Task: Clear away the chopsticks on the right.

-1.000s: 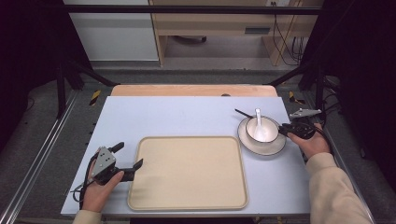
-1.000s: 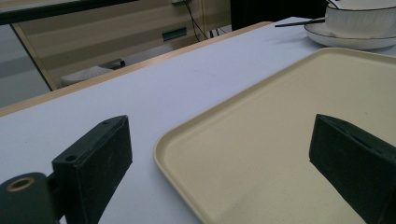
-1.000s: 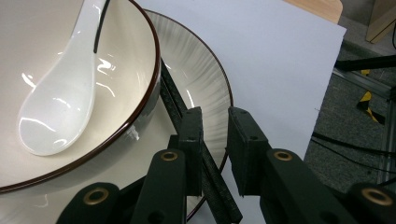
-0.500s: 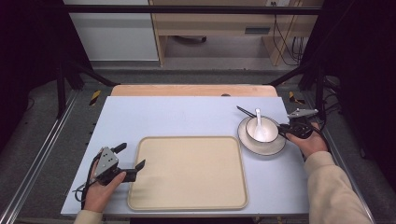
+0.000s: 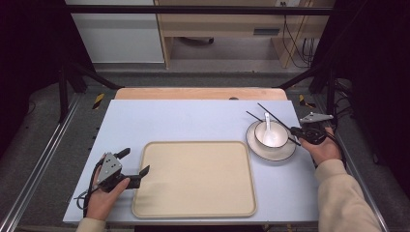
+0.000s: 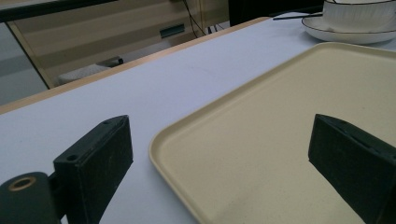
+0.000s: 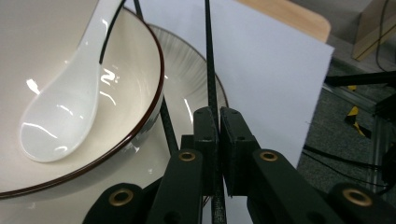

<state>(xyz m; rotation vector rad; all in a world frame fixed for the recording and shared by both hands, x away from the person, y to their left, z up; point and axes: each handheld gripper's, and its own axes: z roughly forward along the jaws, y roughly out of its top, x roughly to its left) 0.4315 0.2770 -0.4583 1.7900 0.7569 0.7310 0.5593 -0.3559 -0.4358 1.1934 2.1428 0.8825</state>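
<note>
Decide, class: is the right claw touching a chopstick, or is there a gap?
Touching. In the right gripper view, the right claw has its jaws pressed shut on one black chopstick, which runs up between the pads. They have just been closing.

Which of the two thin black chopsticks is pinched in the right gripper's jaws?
The black chopstick running up over the plate's rim, clamped by the right gripper; the other chopstick lies loose beside the white bowl.
</note>
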